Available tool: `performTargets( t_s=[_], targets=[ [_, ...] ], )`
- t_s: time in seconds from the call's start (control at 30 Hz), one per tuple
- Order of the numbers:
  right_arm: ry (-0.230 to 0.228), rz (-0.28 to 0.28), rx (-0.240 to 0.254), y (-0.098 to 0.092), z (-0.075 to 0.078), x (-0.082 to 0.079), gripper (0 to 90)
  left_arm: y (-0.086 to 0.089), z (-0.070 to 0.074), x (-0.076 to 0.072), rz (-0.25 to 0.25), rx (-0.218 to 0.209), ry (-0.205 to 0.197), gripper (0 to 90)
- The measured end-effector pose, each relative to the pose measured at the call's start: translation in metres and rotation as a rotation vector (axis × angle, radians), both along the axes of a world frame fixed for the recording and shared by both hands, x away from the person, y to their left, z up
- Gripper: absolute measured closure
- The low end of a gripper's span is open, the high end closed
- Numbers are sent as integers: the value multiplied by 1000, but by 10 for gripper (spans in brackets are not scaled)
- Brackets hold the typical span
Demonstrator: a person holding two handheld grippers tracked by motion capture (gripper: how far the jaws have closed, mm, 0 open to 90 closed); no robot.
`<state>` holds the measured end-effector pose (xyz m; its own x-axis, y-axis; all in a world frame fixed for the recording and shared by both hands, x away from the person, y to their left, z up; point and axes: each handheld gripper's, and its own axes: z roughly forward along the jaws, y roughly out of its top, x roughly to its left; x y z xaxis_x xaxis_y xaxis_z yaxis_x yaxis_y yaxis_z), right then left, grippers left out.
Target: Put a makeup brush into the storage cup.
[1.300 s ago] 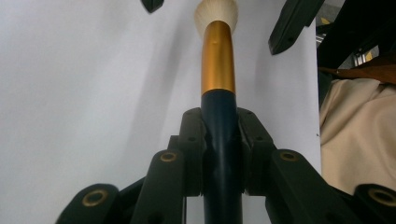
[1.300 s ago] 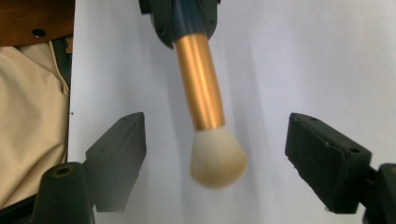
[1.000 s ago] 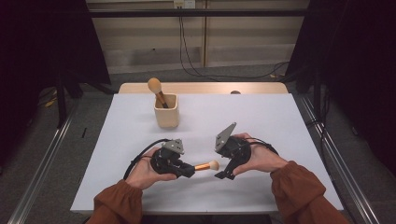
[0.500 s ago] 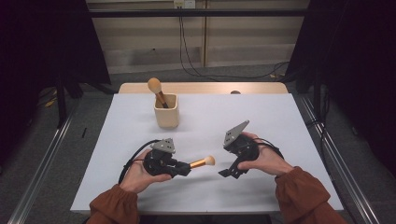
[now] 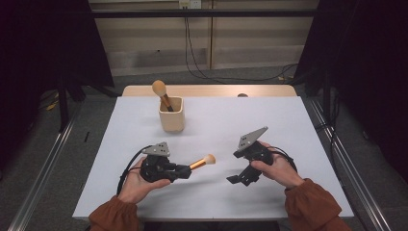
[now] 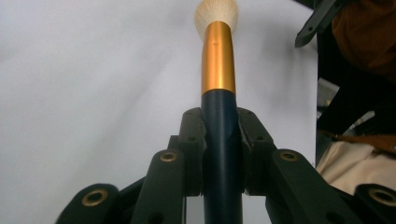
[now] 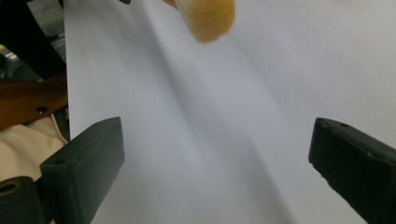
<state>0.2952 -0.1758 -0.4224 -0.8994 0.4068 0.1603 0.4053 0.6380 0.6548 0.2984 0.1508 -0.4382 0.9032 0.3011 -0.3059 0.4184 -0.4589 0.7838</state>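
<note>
A: Where is the brush (image 5: 201, 162) relative to the left gripper (image 5: 185, 171)?

B: Its dark handle runs straight between the jaws, which are clenched on it from both sides. The gold ferrule and pale bristle head stick out past the tips, above the white table (image 5: 226, 120).

A: And the right gripper (image 5: 235, 178)?

B: Released, jaws standing wide with nothing between them. They have just been opening. It sits apart from the brush, whose bristle tip points toward it.

A: Anything else nearby?

B: A second brush (image 5: 161, 93) stands in a wooden cup (image 5: 172, 115) at the far side.
</note>
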Motion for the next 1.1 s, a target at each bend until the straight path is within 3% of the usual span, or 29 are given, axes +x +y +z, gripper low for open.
performTargets(
  t_s=[0.3,0.5,0.57,0.83,0.97,1.1],
  targets=[
    [-13,-53,65,-4,-5,-6,38,5,-4,-4,39,-72,-4,745],
    [-29,-56,104,-2,-7,-12,39,4,-3,-6,51,-111,-27,745],
    [-14,-52,137,-3,-8,-12,44,3,-3,-7,55,-119,-31,745],
    [-59,-89,207,-4,-14,-16,35,2,-1,-9,46,-140,-54,745],
    [-49,-96,254,-4,-14,-17,33,3,1,-9,63,-165,-53,745],
    [-85,-119,306,-2,-16,-20,33,5,3,-8,75,-198,-74,745]
  ],
)
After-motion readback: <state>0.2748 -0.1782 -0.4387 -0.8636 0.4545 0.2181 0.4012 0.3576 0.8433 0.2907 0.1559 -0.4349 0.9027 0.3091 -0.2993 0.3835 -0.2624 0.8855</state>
